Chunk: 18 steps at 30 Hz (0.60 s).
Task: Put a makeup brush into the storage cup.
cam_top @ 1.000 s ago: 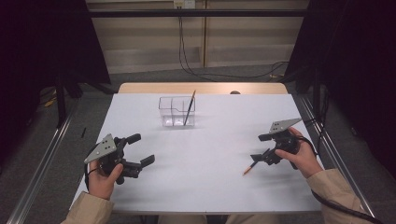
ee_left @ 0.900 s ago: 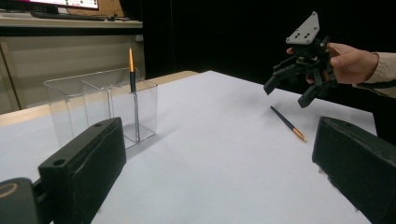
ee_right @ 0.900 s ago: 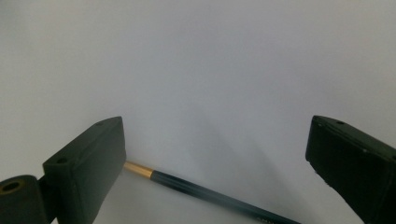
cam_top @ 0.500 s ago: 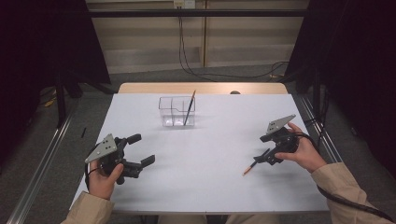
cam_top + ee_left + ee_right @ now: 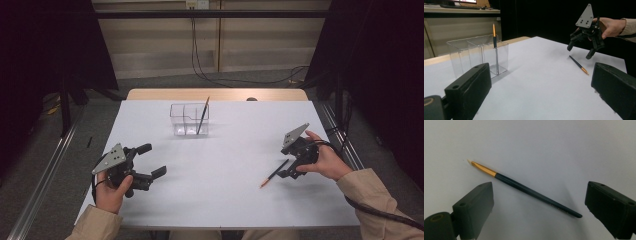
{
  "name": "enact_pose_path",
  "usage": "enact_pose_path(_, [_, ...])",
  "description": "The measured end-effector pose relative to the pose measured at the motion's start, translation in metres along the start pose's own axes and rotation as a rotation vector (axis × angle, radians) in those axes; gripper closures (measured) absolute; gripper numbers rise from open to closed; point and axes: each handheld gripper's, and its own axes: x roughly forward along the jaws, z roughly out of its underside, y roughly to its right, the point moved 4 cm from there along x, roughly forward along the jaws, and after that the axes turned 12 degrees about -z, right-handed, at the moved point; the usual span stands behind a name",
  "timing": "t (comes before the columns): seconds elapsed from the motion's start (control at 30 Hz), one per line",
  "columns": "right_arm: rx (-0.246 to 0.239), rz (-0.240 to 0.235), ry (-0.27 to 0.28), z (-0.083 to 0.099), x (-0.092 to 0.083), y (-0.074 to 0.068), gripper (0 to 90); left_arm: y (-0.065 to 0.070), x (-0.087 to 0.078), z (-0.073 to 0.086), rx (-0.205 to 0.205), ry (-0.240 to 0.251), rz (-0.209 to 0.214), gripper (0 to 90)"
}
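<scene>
Lifted slightly since the earlier frame, the right tongs (image 5: 289,170) are held spread above a loose brush (image 5: 524,189) on the counter (image 5: 220,185). Left tongs (image 5: 150,161) are kept spread too. Farther back, a clear organizer (image 5: 187,119) is seen with a second brush (image 5: 203,115) leaning inside.

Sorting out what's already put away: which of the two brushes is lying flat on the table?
The brush beside the right gripper lies flat on the white table; the other brush stands upright in the clear organizer.

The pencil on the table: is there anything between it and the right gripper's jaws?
Nothing visible. The right gripper hangs open above the pencil, which lies flat on the bare white table between the two jaws. The clear holder with the other pencil stands far off, out of the path.
</scene>
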Motion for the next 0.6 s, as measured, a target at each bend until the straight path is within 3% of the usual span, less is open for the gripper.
enact_pose_path(0.6, [-0.036,0.004,-0.118,0.0037,0.0055,0.0090,12.9,-0.0014,0.0024,0.0036,-0.001,-0.013,0.003,2.8])
